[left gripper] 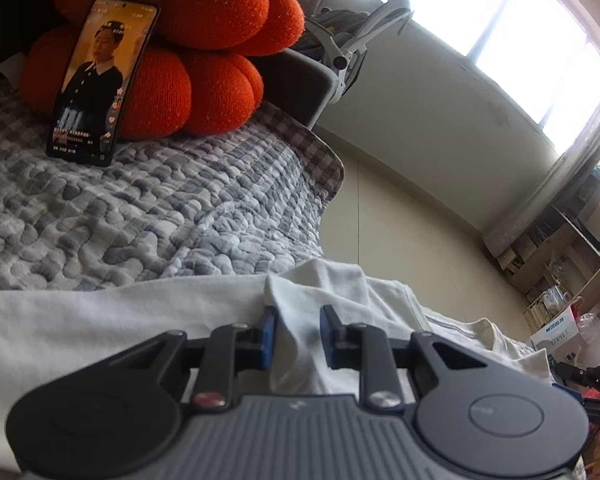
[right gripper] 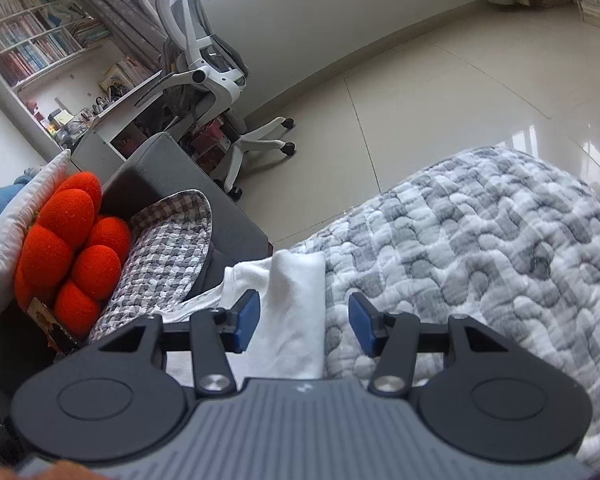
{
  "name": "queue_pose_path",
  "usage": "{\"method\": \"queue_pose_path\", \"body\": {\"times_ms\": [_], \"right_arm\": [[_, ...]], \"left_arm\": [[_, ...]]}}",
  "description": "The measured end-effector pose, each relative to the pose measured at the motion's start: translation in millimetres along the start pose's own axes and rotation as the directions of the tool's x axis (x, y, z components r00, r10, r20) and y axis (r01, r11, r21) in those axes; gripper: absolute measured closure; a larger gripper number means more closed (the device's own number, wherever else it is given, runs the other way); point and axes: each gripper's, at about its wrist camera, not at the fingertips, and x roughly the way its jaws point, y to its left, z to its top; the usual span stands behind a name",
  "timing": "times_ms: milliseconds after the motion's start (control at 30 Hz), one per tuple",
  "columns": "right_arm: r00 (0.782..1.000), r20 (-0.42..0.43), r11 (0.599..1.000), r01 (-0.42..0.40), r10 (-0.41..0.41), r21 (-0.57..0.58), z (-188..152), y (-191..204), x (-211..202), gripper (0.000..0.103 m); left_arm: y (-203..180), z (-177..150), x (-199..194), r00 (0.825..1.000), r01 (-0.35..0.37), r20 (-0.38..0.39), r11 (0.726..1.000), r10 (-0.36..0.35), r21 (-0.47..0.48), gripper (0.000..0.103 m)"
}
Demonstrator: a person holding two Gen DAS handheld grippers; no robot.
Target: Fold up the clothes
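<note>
On the grey quilted bed cover (left gripper: 140, 208), a white T-shirt (left gripper: 100, 320) lay between each tool's parted fingers: left tool (left gripper: 298, 338), right tool (right gripper: 304, 322), neither gripping.

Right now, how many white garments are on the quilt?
1 that I can make out: the white garment lies on the quilt, a fold between each gripper's open jaws. More layers may be hidden.

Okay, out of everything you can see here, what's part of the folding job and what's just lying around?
Part of the job: white garment, left gripper, right gripper, quilted cover it lies on.

Just lying about: phone, orange cushion, office chair, bookshelf.
</note>
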Motion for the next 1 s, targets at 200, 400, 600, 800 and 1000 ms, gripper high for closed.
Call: {"method": "queue_pose_path", "body": {"times_ms": [200,400,600,800,1000], "right_arm": [[0.999,0.044,1.0,-0.007,0.008,-0.017,-2,-9,16,0.092],[0.995,0.096,0.999,-0.003,0.006,-0.035,-7,-19,26,0.095],[0.995,0.099,0.998,0.016,-0.01,-0.057,-6,-16,23,0.082],[0.991,0.116,0.975,0.084,-0.061,-0.205,-8,15,-1,0.057],[0.992,0.075,0.895,0.125,-0.102,-0.428,-38,37,-16,0.057]], "left_arm": [[0,-5,-3,0.999,0.004,0.048,1.0,-0.004,0.003,0.099],[-10,-17,3,0.995,-0.067,0.081,0.994,0.06,0.082,0.099],[-9,-15,-3,0.995,-0.065,0.084,0.993,0.057,0.094,0.085],[-7,-9,-16,0.993,-0.062,0.106,0.993,0.051,0.097,0.071],[-4,-11,-14,0.998,-0.053,0.046,0.994,0.049,0.099,0.073]]}}
